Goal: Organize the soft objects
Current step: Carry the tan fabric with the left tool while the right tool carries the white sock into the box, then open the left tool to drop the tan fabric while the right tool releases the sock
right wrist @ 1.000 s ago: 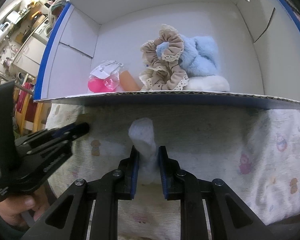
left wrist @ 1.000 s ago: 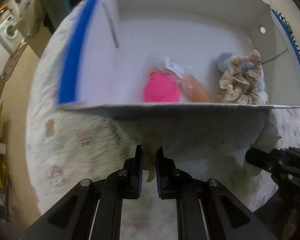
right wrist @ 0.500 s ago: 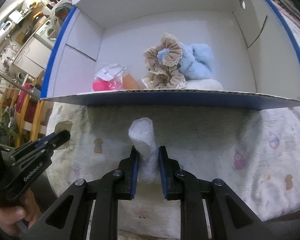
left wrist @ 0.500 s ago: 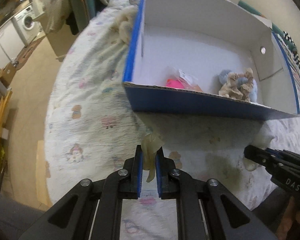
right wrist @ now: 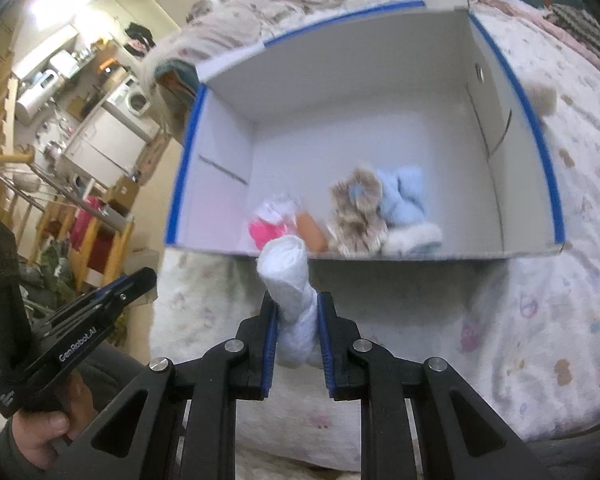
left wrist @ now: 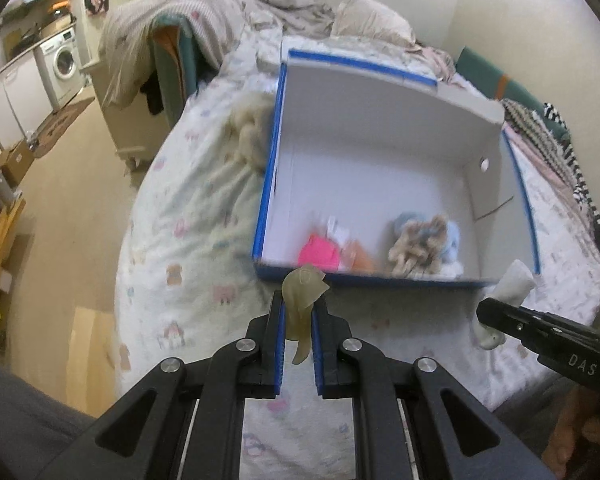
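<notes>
A: Both grippers are raised since the earlier frames, so the box (left wrist: 380,276) rim is cleared.

B: A beige piece (left wrist: 302,294) is pinched by the left gripper (left wrist: 298,316); a white roll (right wrist: 294,292) is clamped by the right gripper (right wrist: 297,312), short of the box.

Words on the two grippers

The right gripper (left wrist: 500,312) has the white letters "DAS" on its black side. The left gripper (right wrist: 140,280) has "GenRobot.AI" in white on its black side. No other words can be read.

Right claw (right wrist: 297,312) pinches white sock roll (right wrist: 292,280) (box (right wrist: 340,80) beyond).
</notes>
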A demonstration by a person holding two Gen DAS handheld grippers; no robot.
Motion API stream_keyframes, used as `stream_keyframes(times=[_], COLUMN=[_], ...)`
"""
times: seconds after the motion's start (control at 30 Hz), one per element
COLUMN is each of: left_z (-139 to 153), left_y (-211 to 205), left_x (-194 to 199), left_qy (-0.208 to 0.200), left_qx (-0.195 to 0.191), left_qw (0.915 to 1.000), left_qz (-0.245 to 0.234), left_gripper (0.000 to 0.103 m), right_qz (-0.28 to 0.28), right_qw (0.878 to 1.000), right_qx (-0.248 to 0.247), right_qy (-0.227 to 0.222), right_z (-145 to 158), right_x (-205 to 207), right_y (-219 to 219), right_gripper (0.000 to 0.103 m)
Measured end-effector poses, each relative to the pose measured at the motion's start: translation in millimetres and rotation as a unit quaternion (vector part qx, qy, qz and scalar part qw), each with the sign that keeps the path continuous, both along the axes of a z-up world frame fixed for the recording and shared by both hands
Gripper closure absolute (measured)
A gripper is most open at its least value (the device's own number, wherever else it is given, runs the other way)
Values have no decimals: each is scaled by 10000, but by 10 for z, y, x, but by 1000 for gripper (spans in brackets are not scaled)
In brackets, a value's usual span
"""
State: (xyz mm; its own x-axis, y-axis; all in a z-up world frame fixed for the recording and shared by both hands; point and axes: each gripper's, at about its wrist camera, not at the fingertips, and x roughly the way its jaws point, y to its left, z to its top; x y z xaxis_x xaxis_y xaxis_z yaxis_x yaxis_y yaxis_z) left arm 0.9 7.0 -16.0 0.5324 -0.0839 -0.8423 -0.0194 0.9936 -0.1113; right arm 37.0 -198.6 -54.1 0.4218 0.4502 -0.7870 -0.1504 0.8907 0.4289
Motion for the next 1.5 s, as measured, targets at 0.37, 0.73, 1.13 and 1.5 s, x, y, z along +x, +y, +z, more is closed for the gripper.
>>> stream_keyframes(times=[0.37,0.73,1.13,1.5], left_z=[304,126,-373,-552], left_y=[-151,-415,-416,-500], left_x=[424,905,1179,1322], left_qy=[-361,-481,-141,279], left_qx=[334,599,329,116], left_qw=[9983,9933,9967,9954], left_qz=[-323,-860,-722,-912], left_gripper=[92,92,92,87], right_qz=[-225,-611,-613,-538], right_qw=[9979,9964,9971,9955], right_qx=[77,-130,-431,-584], right_qy=[-605,-579,148,513], right_z=[443,188,-273,-470], right_x=[262,650,864,934], right_y=[-187,-350,-284,-236], right_gripper=[82,82,82,82])
